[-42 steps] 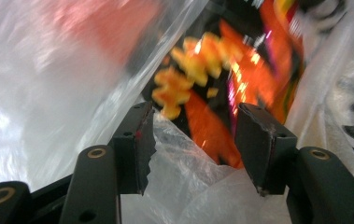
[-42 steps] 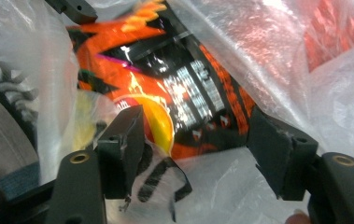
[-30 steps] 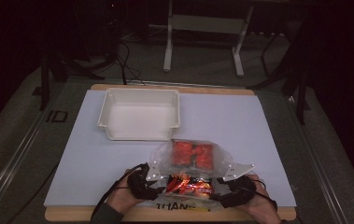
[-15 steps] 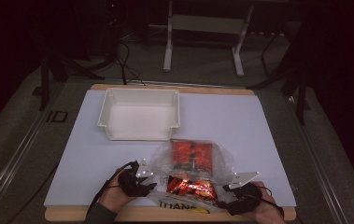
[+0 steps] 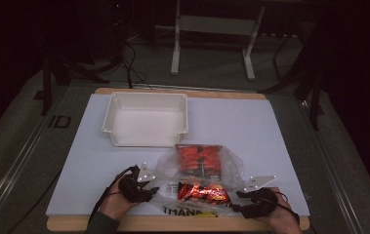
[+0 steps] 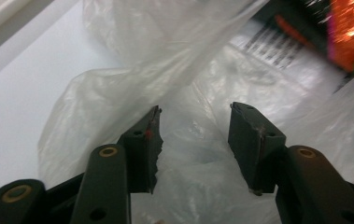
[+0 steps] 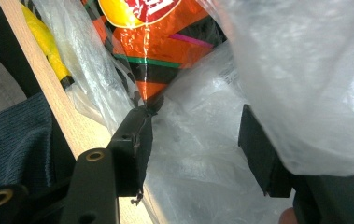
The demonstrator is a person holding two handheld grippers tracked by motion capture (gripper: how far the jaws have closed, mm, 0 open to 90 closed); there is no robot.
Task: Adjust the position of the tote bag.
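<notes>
Still early, by the look of it — red snack packets [image 5: 199, 161] inside the clear plastic bag [image 5: 231, 168] at the near middle of the table [image 5: 270, 131], white bin [image 5: 146, 118] beyond it empty, far left. No firm hold on the bag yet. Left gripper [image 5: 149, 187] at the bag's left edge, jaws spread, loose film between them [image 6: 193, 135]. Right gripper [image 5: 238, 201] at the near right corner — jaws just been closing, film between them [image 7: 193, 140], pads not pressing. Emptying or moving likely left.
</notes>
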